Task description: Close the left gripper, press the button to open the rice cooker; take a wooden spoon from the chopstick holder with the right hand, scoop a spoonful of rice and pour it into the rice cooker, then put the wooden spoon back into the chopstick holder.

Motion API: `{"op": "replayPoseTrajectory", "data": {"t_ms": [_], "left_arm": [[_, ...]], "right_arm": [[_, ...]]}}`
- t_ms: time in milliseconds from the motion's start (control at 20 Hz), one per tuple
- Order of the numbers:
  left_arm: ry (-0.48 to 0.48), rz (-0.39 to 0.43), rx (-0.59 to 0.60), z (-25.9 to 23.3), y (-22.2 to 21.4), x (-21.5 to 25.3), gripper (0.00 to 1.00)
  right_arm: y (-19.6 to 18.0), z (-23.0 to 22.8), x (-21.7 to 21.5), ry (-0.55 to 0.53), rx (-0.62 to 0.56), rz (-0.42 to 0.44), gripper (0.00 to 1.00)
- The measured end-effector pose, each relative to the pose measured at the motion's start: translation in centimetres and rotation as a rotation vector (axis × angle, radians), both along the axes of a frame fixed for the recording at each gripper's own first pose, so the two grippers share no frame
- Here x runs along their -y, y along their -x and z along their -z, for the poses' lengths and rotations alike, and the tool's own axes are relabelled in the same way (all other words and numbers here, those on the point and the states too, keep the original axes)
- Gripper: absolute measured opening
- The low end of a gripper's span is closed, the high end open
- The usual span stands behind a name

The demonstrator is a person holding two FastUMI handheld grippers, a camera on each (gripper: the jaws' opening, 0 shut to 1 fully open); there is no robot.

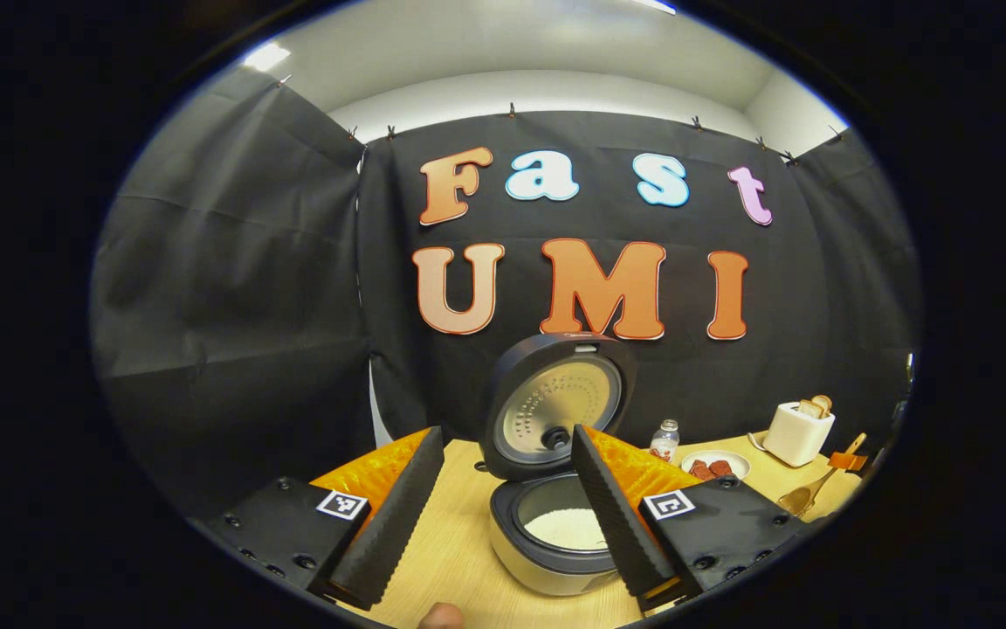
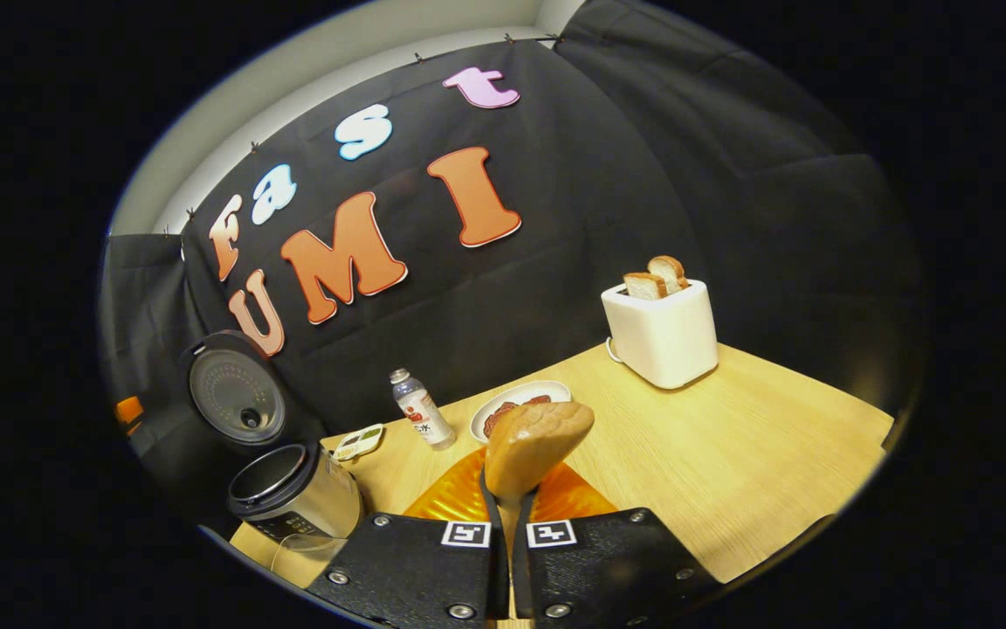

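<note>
Already the rice cooker [image 1: 555,515] stands with its lid [image 1: 560,402] swung up and white rice showing in the inner pot, so I judge the button step done. My left gripper [image 1: 503,507] hangs near it with fingers spread wide and nothing between them. My right gripper [image 2: 507,542] has its fingers pressed together on the handle of the wooden spoon [image 2: 536,445], bowl end pointing away from me over the table [image 2: 730,454]. Whether the bowl carries rice I cannot tell, since its back faces the camera. In the right gripper view the cooker sits far left, well apart from the spoon, with a small bottle [image 2: 420,409] and a plate [image 2: 520,404] between, and a toaster [image 2: 662,328] far right. I cannot pick out the chopstick holder. My guess is the spoon work is under way; next I must keep the spoon level and mind the bottle.
</note>
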State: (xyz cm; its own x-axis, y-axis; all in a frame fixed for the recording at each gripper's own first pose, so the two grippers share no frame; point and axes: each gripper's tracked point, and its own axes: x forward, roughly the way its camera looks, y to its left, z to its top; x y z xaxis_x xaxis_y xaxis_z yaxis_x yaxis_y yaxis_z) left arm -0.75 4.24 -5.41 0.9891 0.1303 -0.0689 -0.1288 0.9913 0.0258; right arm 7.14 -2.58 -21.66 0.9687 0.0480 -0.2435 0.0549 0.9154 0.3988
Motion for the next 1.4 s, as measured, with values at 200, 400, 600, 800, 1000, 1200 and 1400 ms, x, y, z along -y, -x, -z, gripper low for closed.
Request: {"op": "replayPoseTrajectory", "data": {"t_ms": [200, 400, 600, 800, 1000, 1200, 1400], "left_arm": [[0.009, -0.010, -0.020, 0.8, -0.3, -0.4, 0.98], [0.011, -0.007, -0.033, 1.3, -0.4, -0.5, 1.00], [0.011, -0.007, -0.025, 0.9, -0.1, -0.7, 0.99], [-0.004, -0.020, -0.027, -0.1, -0.1, -1.0, 0.98], [0.007, -0.006, -0.013, -2.5, -1.2, -0.7, 0.99], [0.031, 0.018, 0.004, -6.1, -4.7, 0.0, 0.98], [0.063, 0.046, -0.020, -8.4, -10.1, 1.0, 0.99]], "right_arm": [[0.2, 1.8, 0.3, 0.017, -0.035, 0.009, 0.10], [0.3, 1.1, 0.1, 0.048, -0.003, 0.022, 0.24], [0.2, 0.0, 2.0, 0.187, 0.009, 0.088, 0.77], [0.6, -3.0, 3.9, 0.274, 0.052, 0.163, 0.95], [2.0, -6.5, 4.4, 0.297, 0.101, 0.202, 0.95], [3.9, -8.9, 3.7, 0.278, 0.150, 0.192, 0.95], [5.1, -9.8, 2.7, 0.248, 0.180, 0.167, 0.95]]}}
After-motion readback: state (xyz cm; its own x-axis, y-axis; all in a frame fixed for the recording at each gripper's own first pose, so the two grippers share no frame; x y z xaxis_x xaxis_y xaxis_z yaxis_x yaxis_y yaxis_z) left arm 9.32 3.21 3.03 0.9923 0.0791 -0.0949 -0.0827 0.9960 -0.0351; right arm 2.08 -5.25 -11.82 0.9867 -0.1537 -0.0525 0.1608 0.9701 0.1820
